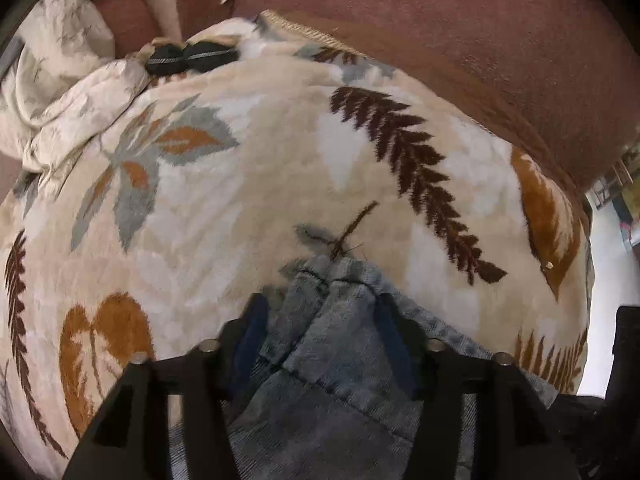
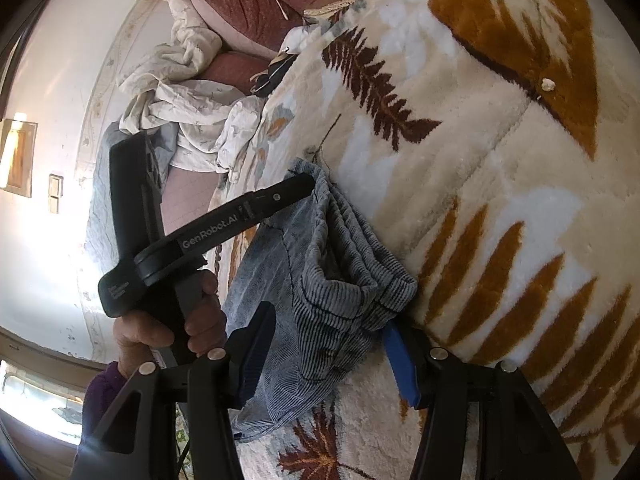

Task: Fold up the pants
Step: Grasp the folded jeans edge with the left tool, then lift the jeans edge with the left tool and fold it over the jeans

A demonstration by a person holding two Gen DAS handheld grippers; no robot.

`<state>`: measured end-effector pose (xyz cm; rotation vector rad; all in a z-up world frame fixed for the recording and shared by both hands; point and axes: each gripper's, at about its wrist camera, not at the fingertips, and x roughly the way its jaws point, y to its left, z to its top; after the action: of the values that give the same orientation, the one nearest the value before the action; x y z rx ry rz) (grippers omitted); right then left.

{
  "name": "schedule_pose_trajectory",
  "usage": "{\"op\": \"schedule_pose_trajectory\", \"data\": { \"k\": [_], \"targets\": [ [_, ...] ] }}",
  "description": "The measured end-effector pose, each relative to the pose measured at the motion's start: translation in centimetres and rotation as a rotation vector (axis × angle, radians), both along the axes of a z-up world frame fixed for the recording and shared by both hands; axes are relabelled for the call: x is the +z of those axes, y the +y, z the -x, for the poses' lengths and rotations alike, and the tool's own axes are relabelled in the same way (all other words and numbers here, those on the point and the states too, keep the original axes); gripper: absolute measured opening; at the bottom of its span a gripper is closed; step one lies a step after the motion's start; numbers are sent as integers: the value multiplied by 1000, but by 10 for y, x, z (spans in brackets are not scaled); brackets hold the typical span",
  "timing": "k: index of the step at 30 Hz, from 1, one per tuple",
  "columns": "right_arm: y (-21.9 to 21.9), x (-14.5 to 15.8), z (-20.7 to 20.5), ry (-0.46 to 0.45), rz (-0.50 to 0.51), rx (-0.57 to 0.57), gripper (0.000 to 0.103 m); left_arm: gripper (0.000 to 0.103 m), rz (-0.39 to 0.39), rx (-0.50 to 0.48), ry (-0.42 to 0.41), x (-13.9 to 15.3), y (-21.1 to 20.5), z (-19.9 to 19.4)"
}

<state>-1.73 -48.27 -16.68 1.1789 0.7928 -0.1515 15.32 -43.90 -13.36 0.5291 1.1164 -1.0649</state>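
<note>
My left gripper (image 1: 320, 320) has its jaws partway closed on a bunched fold of the pants (image 1: 332, 344), blue pads pressing the denim from both sides. The pants hem edge pokes out just ahead of the jaws, lying on the leaf-print blanket (image 1: 240, 184) that covers the bed. Far ahead of the jaws, at the blanket's top edge, sits a small black fabric item (image 1: 188, 58), with a crumpled white sheet (image 1: 64, 92) off to the left and a reddish-brown cover (image 1: 460, 40) beyond.

My right gripper (image 2: 328, 348) also has its jaws about half closed around a stacked, folded edge of the pants (image 2: 332, 276); the left pad touches the cloth, the right pad sits at the fold's lower corner. I'd call it gripped. Ahead and to the left of these jaws the left gripper (image 2: 308, 184) shows from the side, clamped on the far end of the same fold, with a hand (image 2: 168, 320) on its handle. The fold rests against the blanket (image 2: 500, 160).
</note>
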Motion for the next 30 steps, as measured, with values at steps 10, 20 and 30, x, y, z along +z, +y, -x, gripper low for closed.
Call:
{"op": "schedule_pose_trajectory", "data": {
  "k": [10, 20, 30],
  "targets": [
    [6, 5, -7, 0, 69, 37, 20, 12, 45, -25, -64, 7, 16, 6],
    [33, 32, -16, -68, 190, 110, 18, 10, 197, 16, -62, 37, 47, 9],
    [81, 59, -31, -162, 263, 243, 18, 10, 293, 100, -91, 77, 124, -4]
  ]
}}
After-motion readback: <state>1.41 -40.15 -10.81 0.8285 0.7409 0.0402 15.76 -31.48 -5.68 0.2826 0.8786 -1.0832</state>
